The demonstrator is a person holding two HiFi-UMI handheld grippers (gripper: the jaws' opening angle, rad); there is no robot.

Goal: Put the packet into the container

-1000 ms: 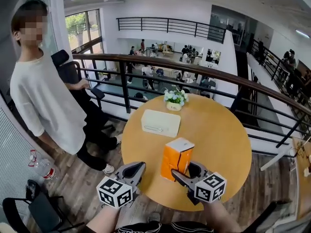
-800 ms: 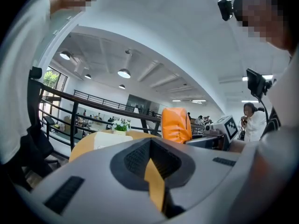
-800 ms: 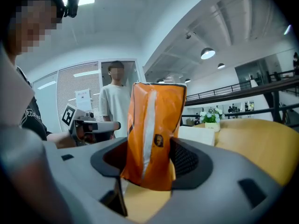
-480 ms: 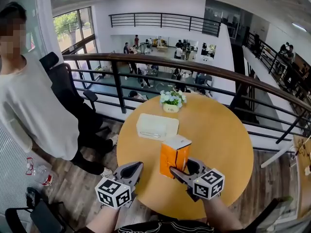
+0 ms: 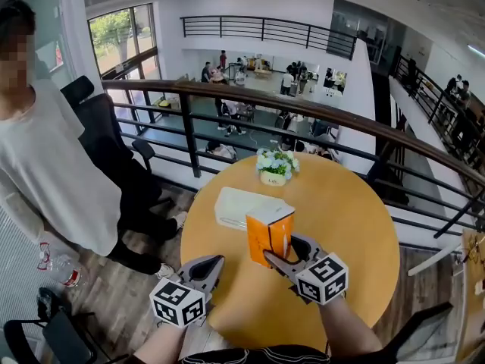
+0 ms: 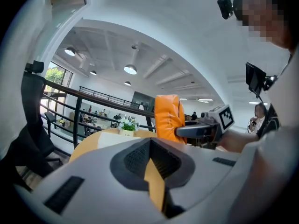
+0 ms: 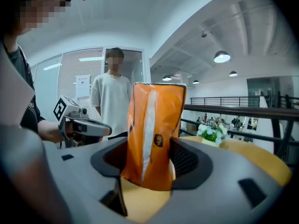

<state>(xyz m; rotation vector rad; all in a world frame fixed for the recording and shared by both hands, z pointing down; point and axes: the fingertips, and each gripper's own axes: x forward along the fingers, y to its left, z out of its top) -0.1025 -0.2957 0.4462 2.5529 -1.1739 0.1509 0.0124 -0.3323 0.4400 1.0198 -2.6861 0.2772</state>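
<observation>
An orange packet [image 5: 269, 236] with a white top stands upright in my right gripper [image 5: 283, 259], which is shut on its lower part. It hangs just above the near right corner of the cream lidded container [image 5: 233, 203] on the round wooden table [image 5: 356, 226]. The right gripper view shows the packet [image 7: 153, 125] filling the gap between the jaws of that gripper [image 7: 149, 160]. My left gripper [image 5: 206, 267] sits at the table's near edge, shut and empty. From the left gripper [image 6: 150, 148] I see the packet [image 6: 168, 118] to the right and the container [image 6: 110, 137] ahead.
A small pot of flowers [image 5: 276, 165] stands at the table's far edge, behind the container. A dark railing [image 5: 189, 120] runs behind the table over a drop to a lower floor. A person in a white shirt [image 5: 45, 165] stands at the left beside a black chair [image 5: 106, 135].
My right gripper has lifted the packet off the table and carried it forward to the container's near corner. The left gripper has stayed near the table's edge.
</observation>
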